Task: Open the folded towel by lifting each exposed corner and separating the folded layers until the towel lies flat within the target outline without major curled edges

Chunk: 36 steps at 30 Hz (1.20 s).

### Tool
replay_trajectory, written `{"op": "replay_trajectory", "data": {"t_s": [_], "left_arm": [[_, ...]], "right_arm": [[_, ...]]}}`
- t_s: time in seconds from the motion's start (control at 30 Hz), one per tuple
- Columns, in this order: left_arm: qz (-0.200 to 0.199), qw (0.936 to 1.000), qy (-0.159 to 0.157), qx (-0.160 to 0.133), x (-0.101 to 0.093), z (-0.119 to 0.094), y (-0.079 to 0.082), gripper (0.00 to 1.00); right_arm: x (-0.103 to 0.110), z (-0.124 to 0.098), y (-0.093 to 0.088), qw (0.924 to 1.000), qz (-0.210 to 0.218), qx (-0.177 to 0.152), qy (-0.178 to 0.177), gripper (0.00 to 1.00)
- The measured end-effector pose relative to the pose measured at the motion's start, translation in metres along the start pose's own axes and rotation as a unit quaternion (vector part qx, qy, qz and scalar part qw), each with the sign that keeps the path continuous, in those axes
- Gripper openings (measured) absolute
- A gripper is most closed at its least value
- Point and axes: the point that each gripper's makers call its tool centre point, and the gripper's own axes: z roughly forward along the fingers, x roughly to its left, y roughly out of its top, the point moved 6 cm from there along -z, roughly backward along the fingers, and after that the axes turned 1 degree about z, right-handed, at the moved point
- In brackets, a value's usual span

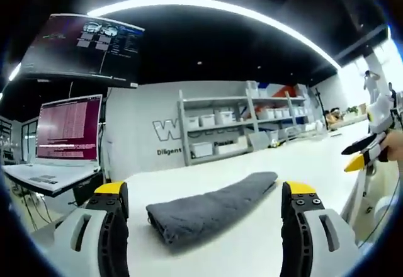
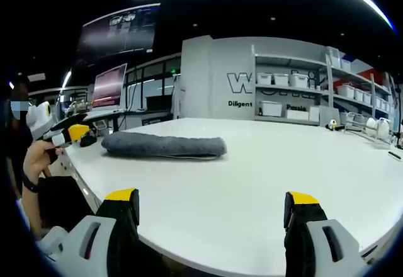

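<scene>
Grey folded towel [image 1: 211, 206] lay just ahead of left gripper [image 1: 211, 226], long axis running near-left to far-right; right gripper [image 2: 211, 226] farther. Both spread, holding nothing.

grey towel [image 1: 211, 208] [image 2: 165, 145] folded into long thick bundle, lying flat on white table [image 2: 264, 163].

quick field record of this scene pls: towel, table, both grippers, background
towel: grey towel, still folded into a long bundle, lying on the table
table: white table, no target outline that I can make out
left gripper: left gripper, jaws open, framing the near end of the towel, not touching
right gripper: right gripper, jaws open, holding nothing, short of the towel
background: shelves with bins, monitor
progress: no corner lifted yet
</scene>
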Motion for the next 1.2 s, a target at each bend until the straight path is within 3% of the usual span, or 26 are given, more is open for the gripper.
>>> {"op": "replay_trajectory", "data": {"t_s": [0.73, 1.2], "left_arm": [[-0.015, 0.9985, -0.007, 0.051, 0.003, 0.011, -0.036, 0.99], [-0.053, 0.9947, -0.035, 0.081, -0.006, 0.024, -0.058, 0.99]], "right_arm": [[0.001, 0.0, -0.001, 1.0, -0.001, 0.002, 0.001, 0.97], [0.001, -0.001, -0.001, 1.0, -0.001, 0.001, 0.001, 0.97]]}}
